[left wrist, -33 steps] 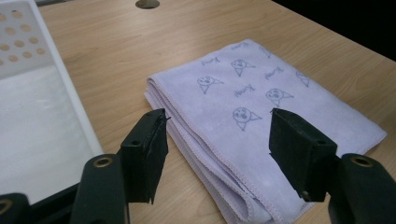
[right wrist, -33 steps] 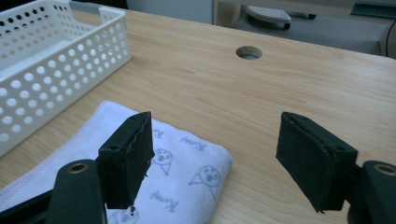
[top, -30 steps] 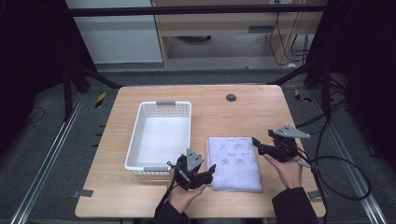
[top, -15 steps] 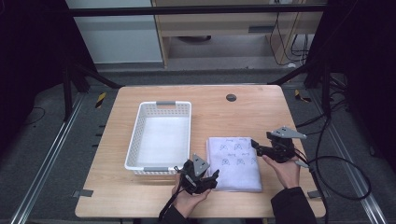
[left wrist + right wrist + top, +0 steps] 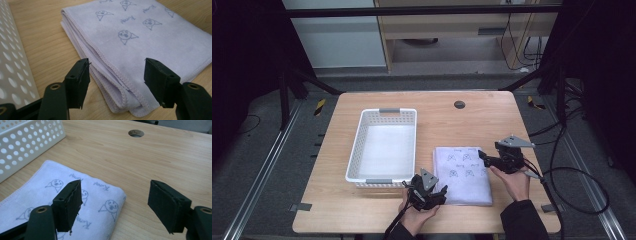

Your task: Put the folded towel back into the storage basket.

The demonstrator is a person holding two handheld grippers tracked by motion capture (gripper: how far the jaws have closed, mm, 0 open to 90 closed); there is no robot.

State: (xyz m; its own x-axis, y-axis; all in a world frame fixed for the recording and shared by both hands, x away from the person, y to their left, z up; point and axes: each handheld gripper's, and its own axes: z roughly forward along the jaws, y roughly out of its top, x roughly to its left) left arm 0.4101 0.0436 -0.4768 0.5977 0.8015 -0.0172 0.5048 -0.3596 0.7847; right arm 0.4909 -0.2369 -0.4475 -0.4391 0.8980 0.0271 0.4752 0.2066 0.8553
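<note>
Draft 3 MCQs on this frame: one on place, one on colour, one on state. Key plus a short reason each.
1. Where does the folded lilac printed towel lie?
A. in the basket
B. on the wooden table, right of the white perforated plastic basket
C. on the floor

2. The basket's colour?
A. white
B. blue
C. black

3. The left gripper is:
A. shut on the towel
B. shut, holding nothing
C. open

Key: B, the high view shows the towel beside the basket; A, white walls; C, its jaws stand apart astride the towel's corner.
</note>
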